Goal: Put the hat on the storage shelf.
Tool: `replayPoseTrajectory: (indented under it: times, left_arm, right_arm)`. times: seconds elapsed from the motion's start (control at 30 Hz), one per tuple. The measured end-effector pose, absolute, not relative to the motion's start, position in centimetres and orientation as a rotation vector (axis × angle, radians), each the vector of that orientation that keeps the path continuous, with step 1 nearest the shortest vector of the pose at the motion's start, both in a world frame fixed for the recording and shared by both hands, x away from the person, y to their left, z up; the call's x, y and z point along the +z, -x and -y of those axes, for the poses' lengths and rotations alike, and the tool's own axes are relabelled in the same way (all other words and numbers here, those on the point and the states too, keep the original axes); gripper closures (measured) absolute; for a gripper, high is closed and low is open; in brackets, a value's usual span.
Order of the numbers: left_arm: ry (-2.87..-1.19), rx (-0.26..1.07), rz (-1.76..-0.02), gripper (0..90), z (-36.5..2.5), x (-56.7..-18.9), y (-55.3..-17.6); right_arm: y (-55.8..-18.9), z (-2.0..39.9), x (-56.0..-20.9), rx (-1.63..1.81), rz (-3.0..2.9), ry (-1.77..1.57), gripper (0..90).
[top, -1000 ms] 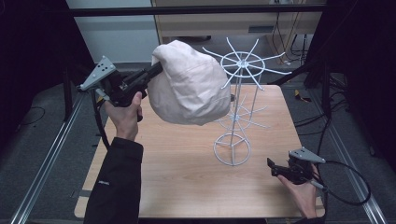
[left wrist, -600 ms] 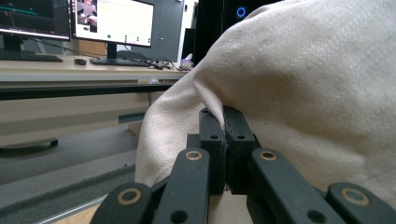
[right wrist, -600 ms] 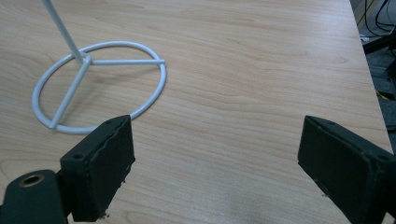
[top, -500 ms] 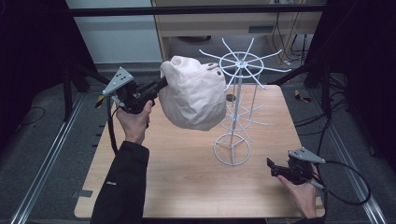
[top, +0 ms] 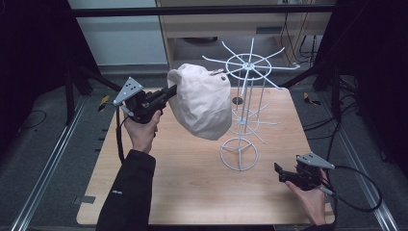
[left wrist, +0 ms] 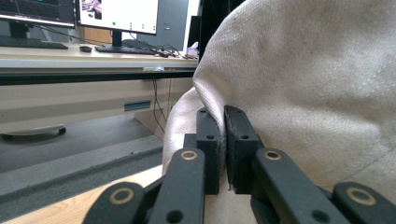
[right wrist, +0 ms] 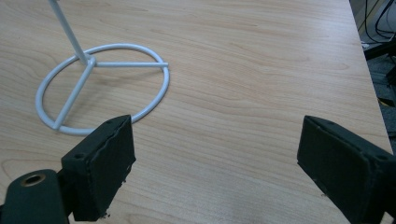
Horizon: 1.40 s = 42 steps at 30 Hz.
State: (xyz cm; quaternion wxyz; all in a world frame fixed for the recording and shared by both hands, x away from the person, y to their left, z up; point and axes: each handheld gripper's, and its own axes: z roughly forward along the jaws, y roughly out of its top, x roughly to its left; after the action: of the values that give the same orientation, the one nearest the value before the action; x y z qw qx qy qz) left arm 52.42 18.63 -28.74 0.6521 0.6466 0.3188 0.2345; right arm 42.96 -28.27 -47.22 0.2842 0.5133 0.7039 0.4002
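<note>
— Hat first: where does that cream-white cloth hat sit?

— Up in the air above the light wooden table, hanging from the left gripper. Its far upper edge lies against the spokes of the white wire rack, the tall one with a spoked wheel on top and a ring foot.

— Is it hooked on a spoke?

— From the high view I can't tell whether the cloth rests on a spoke or just touches it.

— How does the left claw hold it?

— In the left gripper view the black jaws have a fold of the hat's brim between them, with only a thin gap left. They have just been easing apart a little, yet the pads press on the cloth.

— And the other hand?

— Right gripper rests low at the near right corner of the table, well apart from the hat. Its jaws stand wide with bare wood between them. In the right gripper view, the rack's ring foot lies just ahead of its left jaw.
</note>
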Motion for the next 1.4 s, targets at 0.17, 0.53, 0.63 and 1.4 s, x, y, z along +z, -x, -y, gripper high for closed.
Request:
replayPoseTrajectory:
  times: [0.17, 0.53, 0.63, 1.4]
  left_arm:
    - [-1.48, 0.527, -0.728, 79.2, -19.0, -29.3, -52.3]
    - [-1.517, 0.515, -0.708, 72.6, -19.8, -30.4, -51.2]
    - [-1.531, 0.529, -0.703, 69.7, -19.8, -30.5, -50.9]
    - [-1.582, 0.623, -0.736, 45.5, -23.2, -31.5, -46.9]
  right_arm:
    - [-42.9, 28.1, -47.2, 1.075, -1.886, -1.377, 11.4]
    - [-42.9, 28.0, -47.2, 1.078, -1.887, -1.371, 11.3]
    - [-42.9, 28.0, -47.2, 1.08, -1.887, -1.364, 11.3]
    - [-42.8, 27.7, -47.0, 1.093, -1.886, -1.366, 11.1]
